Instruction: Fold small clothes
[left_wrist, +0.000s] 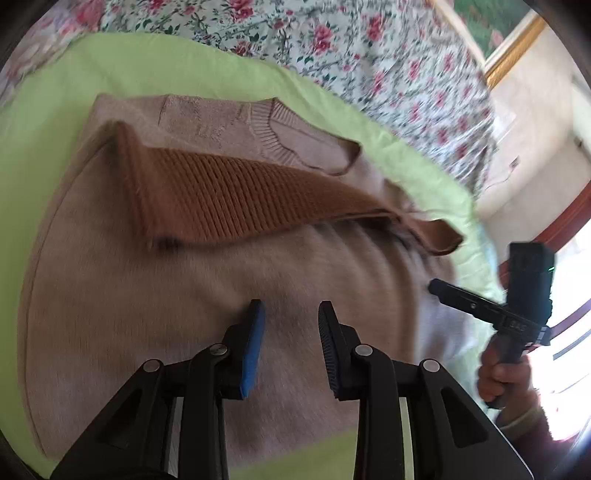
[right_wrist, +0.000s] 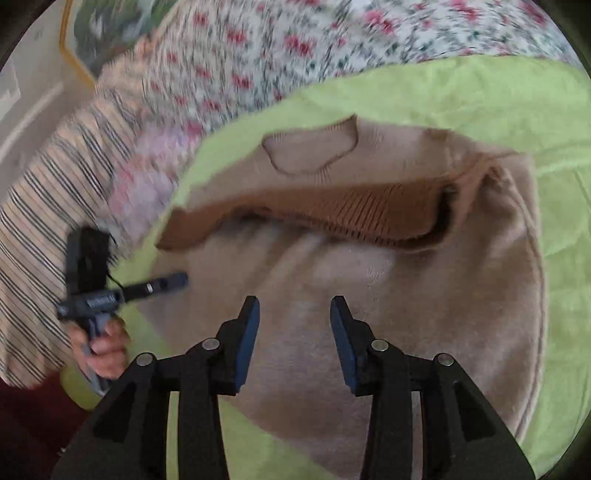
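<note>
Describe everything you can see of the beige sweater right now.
The beige sweater is a soft-looking knit, lying on the lime-green blanket. Its darker brown ribbed hem is folded up over the body, just below the ribbed neckline. The fabric is slightly wrinkled near the fold. Both hand-held grippers, left and right, hover open above it, with nothing between their jaws.

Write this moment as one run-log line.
left gripper: open, empty | right gripper: open, empty | sweater: folded on green cloth
</note>
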